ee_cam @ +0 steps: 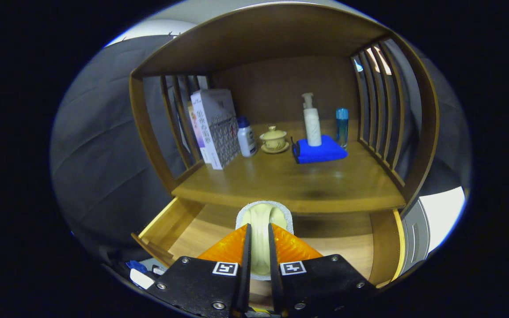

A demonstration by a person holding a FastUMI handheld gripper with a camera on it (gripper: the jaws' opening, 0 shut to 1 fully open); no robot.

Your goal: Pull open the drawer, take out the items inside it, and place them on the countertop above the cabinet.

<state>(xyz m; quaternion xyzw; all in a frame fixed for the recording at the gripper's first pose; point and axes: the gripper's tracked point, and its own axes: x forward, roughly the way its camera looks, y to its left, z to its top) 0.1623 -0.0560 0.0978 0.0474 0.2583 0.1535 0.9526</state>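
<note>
Tongs (pixel 259 229) pinch a pale, smooth, rounded soap-like bar in a gritty white tray (pixel 263 217), both fingers pressing its sides, above the open wooden drawer (pixel 166 225). Just beyond lies the glossy wooden countertop (pixel 290 183), carrying a patterned box (pixel 215 128), small white bottle (pixel 246 138), lidded ceramic cup (pixel 274 139), folded blue cloth (pixel 320 152) under a pump bottle (pixel 312 121), and blue tube (pixel 342 126).

Hand-held gripper (pixel 259 234) — clamped on sponge (pixel 261 216)
</note>
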